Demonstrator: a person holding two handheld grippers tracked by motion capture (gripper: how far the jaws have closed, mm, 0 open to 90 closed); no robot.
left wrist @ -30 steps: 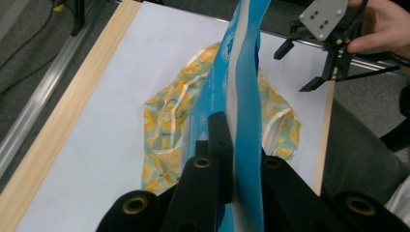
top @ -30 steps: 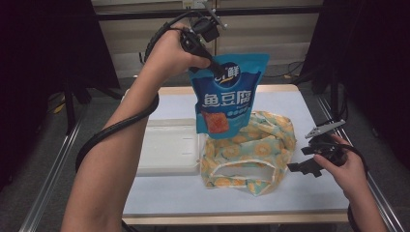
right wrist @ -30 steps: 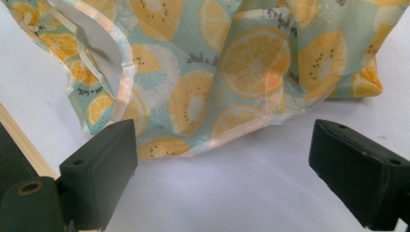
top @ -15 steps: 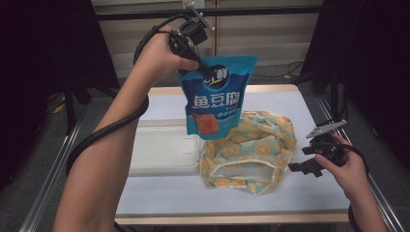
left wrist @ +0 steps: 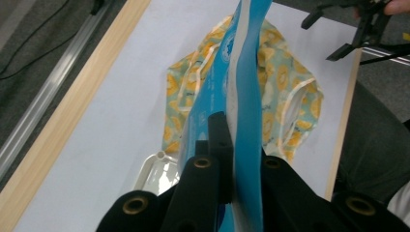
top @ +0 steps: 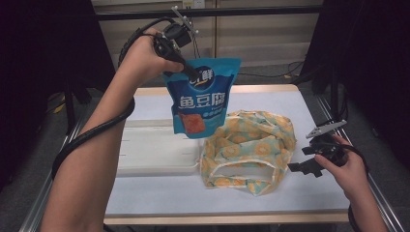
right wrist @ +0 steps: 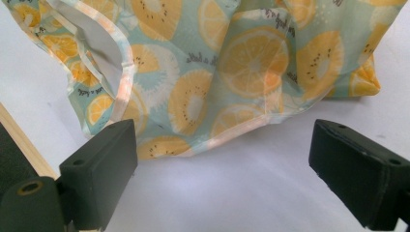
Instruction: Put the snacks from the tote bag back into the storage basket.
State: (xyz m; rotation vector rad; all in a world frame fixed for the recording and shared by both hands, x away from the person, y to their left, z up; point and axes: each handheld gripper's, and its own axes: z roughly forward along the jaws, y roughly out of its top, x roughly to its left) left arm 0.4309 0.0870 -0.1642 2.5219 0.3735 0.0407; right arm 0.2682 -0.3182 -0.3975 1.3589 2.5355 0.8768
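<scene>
A blue snack pouch [top: 200,99] with white lettering hangs in the air above the table, pinched at its top edge by my left gripper [top: 189,71], which is shut on it. In the left gripper view the pouch [left wrist: 244,87] runs edge-on between the black jaws. Below and to its right lies a fabric bag [top: 251,150] printed with orange slices, its mouth facing the front edge. My right gripper [top: 309,159] rests at the table's right side, open, a little off the bag. Its wide-apart jaws frame the bag's hem [right wrist: 193,96] with nothing between them.
A white rectangular tray [top: 154,152] lies left of the bag on the pale table [top: 159,198]. A black cable [top: 92,133] loops round the left forearm. Metal rails run along both table sides, and dark frame posts stand behind.
My left hand has carried the hanging pouch leftward, away from over the bag and toward the tray. The right gripper and the bag have stayed put.
</scene>
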